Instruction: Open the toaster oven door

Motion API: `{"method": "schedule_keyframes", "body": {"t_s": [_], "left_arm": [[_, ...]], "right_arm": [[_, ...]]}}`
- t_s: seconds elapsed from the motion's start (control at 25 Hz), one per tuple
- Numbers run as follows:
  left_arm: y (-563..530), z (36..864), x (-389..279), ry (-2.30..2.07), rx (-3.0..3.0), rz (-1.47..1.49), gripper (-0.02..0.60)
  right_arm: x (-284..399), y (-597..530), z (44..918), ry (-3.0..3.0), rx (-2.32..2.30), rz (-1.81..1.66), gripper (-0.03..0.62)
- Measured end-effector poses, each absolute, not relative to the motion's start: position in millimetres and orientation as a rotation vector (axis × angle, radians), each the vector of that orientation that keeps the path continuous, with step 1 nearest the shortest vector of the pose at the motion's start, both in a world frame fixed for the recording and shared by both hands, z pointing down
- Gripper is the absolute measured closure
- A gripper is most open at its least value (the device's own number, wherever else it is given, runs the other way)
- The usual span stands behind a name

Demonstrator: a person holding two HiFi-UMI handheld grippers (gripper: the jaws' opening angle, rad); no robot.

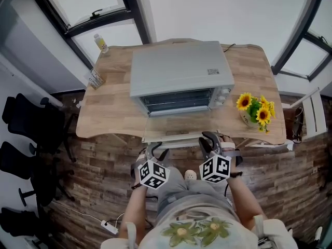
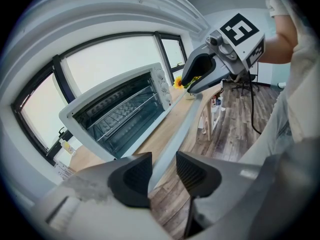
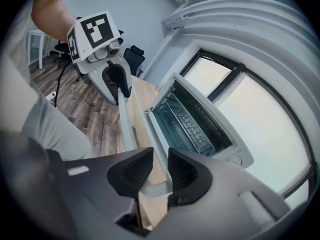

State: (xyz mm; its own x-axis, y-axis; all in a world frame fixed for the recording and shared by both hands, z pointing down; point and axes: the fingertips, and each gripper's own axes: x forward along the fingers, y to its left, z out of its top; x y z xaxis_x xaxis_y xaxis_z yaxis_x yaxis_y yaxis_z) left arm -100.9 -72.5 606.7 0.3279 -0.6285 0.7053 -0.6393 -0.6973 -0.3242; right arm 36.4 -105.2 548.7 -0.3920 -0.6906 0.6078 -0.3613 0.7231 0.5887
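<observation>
**A:** What is the left claw (image 2: 164, 165) doing?

**B:** It is pointing down at the near side of the bench (image 1: 111, 110). Its jaws are standing apart, and the left end of the handle (image 1: 180, 141) is running between them. As far as I am seeing, the pads are not pinching the bar.

**A:** And the right claw (image 3: 159, 170)?

**B:** It is gripping the right end of the same handle, with a pad pressing on each side of the bar.

**A:** Where is the door sitting?

**B:** The door (image 1: 174, 124) is lying open and flat. It is hanging from the front of the toaster oven (image 1: 179, 69) and reaching toward the person. The handle is running along its near edge, at about the near edge of the bench.

**A:** And the oven itself?

**B:** It is standing in the middle of the bench, toward the far side. Its mouth is facing the person and a wire rack (image 1: 179, 97) is showing inside.

**A:** What is lying around it?

**B:** A pot of sunflowers (image 1: 255, 109) is standing on the bench just right of the oven. A bottle (image 1: 101, 43) is standing at the far left corner, well apart from the oven. A small packet (image 1: 95, 78) is sitting near the left edge. Black chairs (image 1: 26, 118) are standing on the wooden floor (image 1: 290, 191) off to the left of the bench.
</observation>
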Motion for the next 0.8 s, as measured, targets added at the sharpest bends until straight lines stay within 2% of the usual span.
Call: {"method": "schedule_keyframes", "body": {"t_s": [0.08,0.44,0.8], "left_arm": [[-72,607,-102,-1.213,2.553,1.345,0.42],[-64,600,-103,-1.2,2.591,1.481,0.437],[-68,544,-124,-1.347,2.616,1.424,0.437]], "right_arm": [[35,-103,552,-2.014,0.786,-0.446,0.525],[36,-104,552,-2.042,0.796,-0.43,0.526],[36,-105,552,-2.063,0.797,-0.422,0.525]]}}
